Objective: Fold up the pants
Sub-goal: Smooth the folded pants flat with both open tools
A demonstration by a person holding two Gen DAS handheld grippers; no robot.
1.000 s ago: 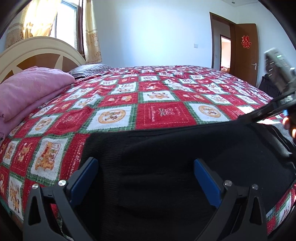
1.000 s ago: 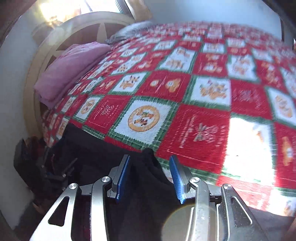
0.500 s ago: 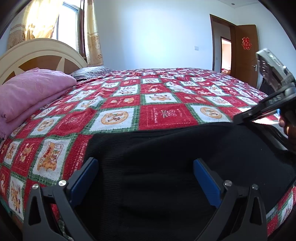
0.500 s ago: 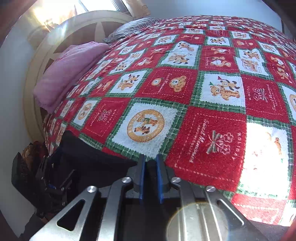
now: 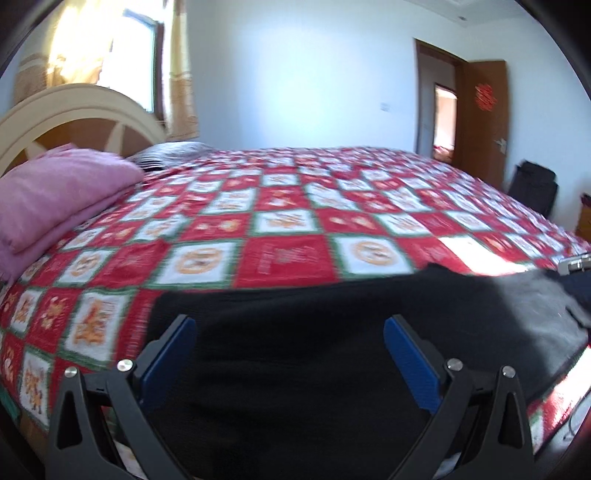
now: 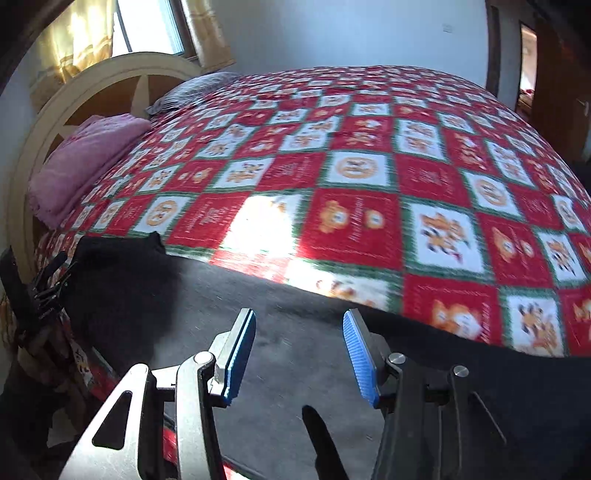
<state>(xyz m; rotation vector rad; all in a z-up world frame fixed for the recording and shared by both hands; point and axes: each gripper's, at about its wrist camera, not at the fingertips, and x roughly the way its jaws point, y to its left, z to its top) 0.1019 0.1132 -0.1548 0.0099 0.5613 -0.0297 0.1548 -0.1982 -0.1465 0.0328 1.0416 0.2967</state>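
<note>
Red-checked bedspread (image 5: pixel 288 206) carries black pants (image 5: pixel 332 332) along its near edge, a pink blanket (image 5: pixel 55 192) probably folded by the headboard (image 6: pixel 110 74); left gripper (image 5: pixel 288 362) gapes wide, right gripper (image 6: pixel 299 354) just opening, both empty.

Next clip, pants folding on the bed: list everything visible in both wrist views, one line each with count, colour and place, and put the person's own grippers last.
pants: one, black, flat along the near edge of the bed
bedspread: one, red, white and green checks with cartoon prints, covers the whole bed
folded blanket: one, pink, at the headboard end
pillow: one, grey striped, beyond the blanket
headboard: one, cream and brown, arched, at the left
curtains: yellow, around the window behind the headboard
door: one, brown, open, far right wall, red ornament on it
dark bag: one, black, on the floor near the door
left gripper: black frame, blue pads, open wide over the pants
right gripper: silver and black frame, blue pads, just opened, nothing between them
</note>
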